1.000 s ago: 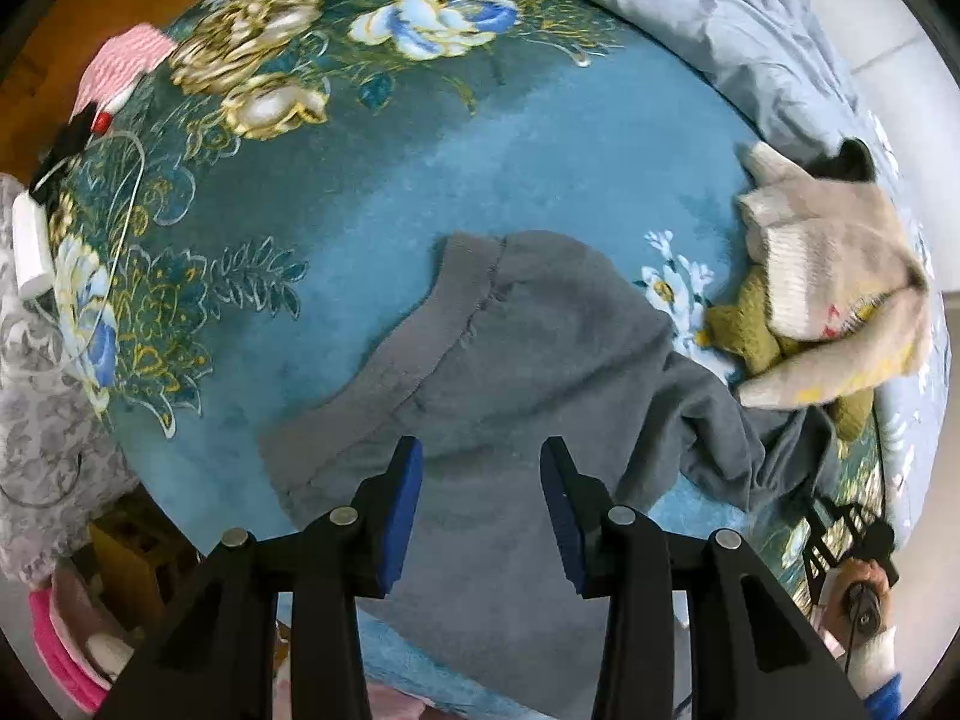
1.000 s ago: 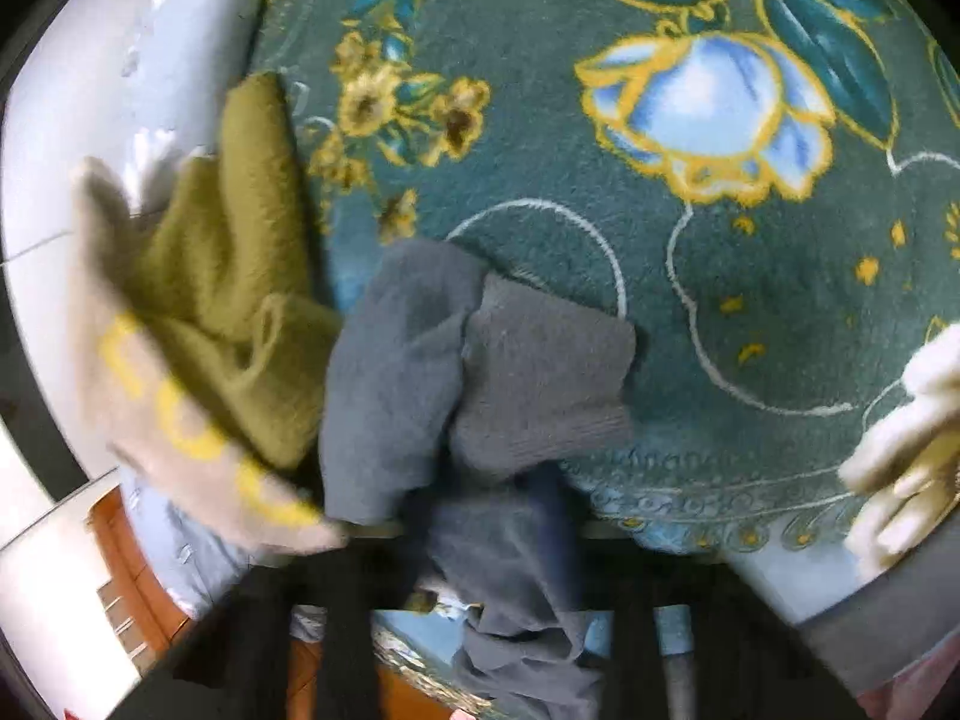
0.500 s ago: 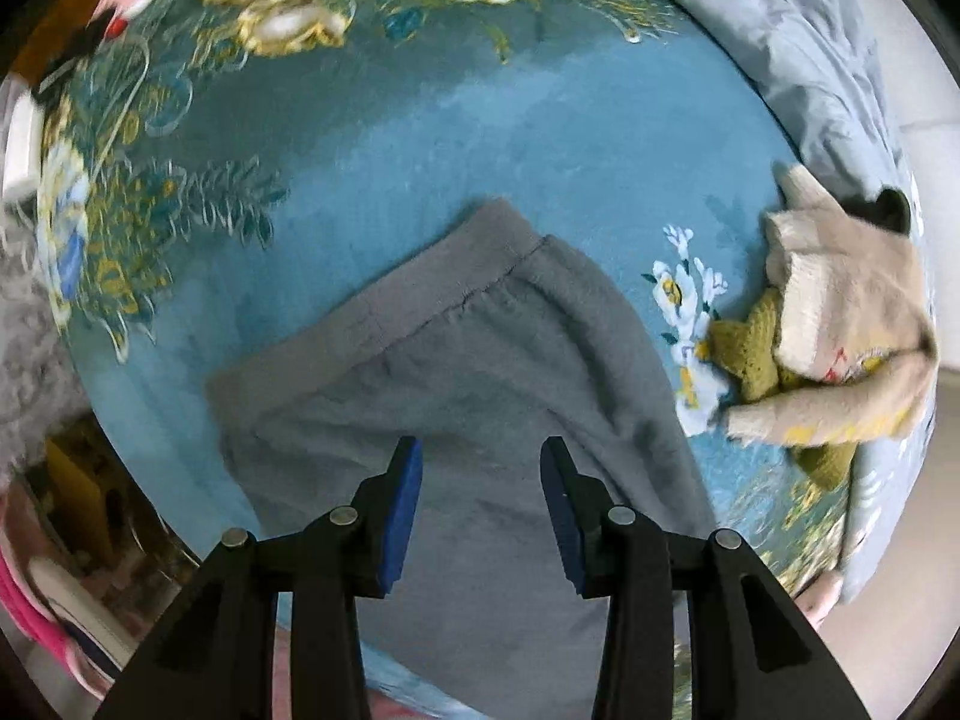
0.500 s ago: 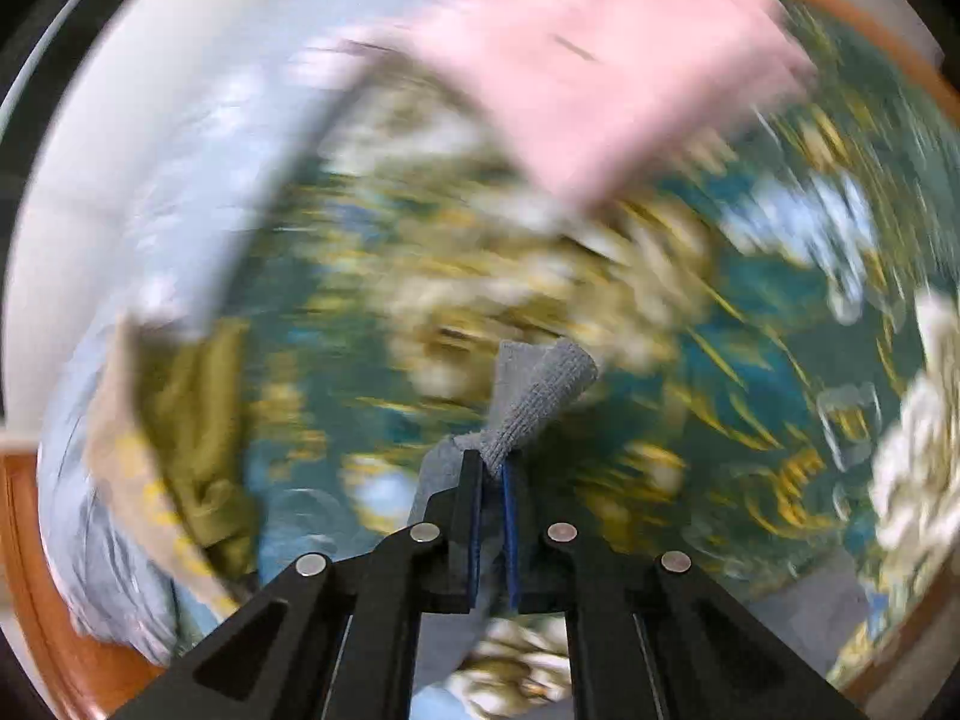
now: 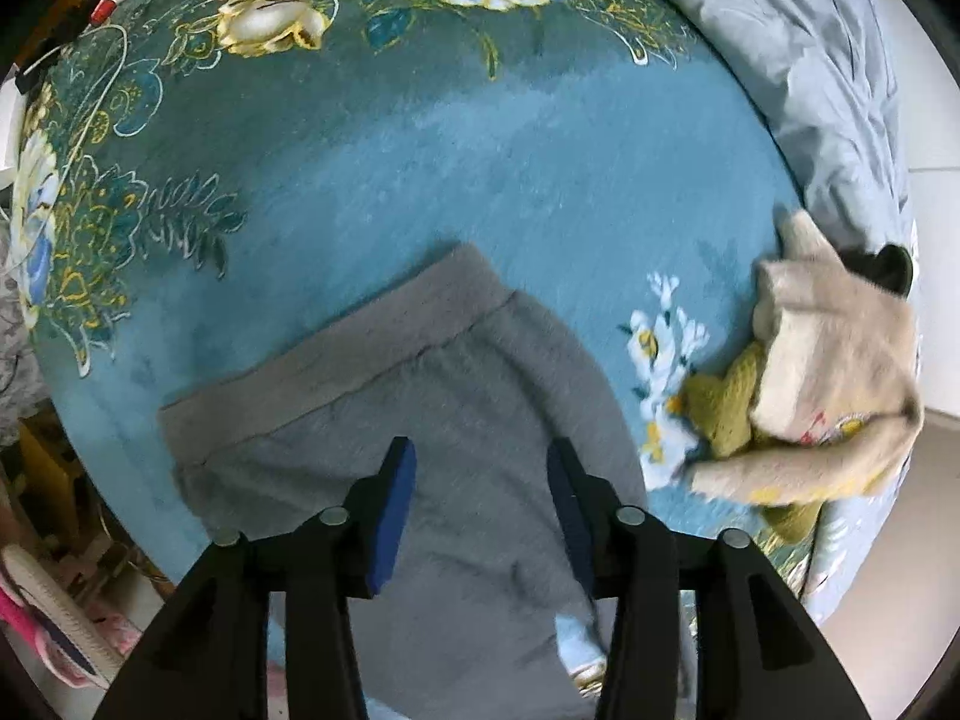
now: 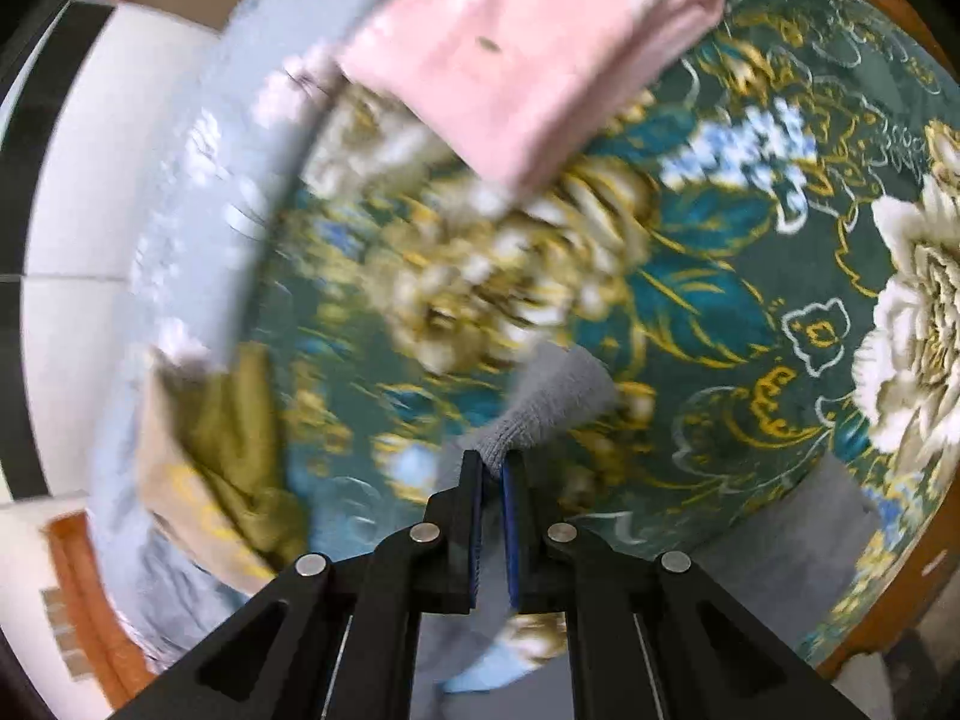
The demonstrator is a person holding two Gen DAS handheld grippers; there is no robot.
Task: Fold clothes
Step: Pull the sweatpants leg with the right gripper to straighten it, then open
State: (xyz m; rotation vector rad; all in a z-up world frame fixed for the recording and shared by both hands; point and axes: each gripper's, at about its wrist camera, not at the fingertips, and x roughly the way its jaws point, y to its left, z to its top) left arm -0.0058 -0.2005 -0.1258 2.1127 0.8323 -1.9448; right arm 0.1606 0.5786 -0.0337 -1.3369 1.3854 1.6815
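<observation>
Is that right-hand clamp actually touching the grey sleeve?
Touching. The right wrist view shows the right gripper with its blue pads closed on the grey sleeve cuff, which sticks out just beyond the tips.

Plush teal-blue blanket [image 5: 480, 138], printed with cream, blue and gold flowers and dark green leaves. Plain mid-grey knit garment [image 5: 432, 420] with a slightly lighter ribbed band. Beige knitted sweater [image 5: 840, 360] with yellow markings, over olive-green knit [image 5: 726, 414]. Folded pale pink cloth [image 6: 528, 42]. Light grey-blue quilt [image 5: 810, 36].
</observation>
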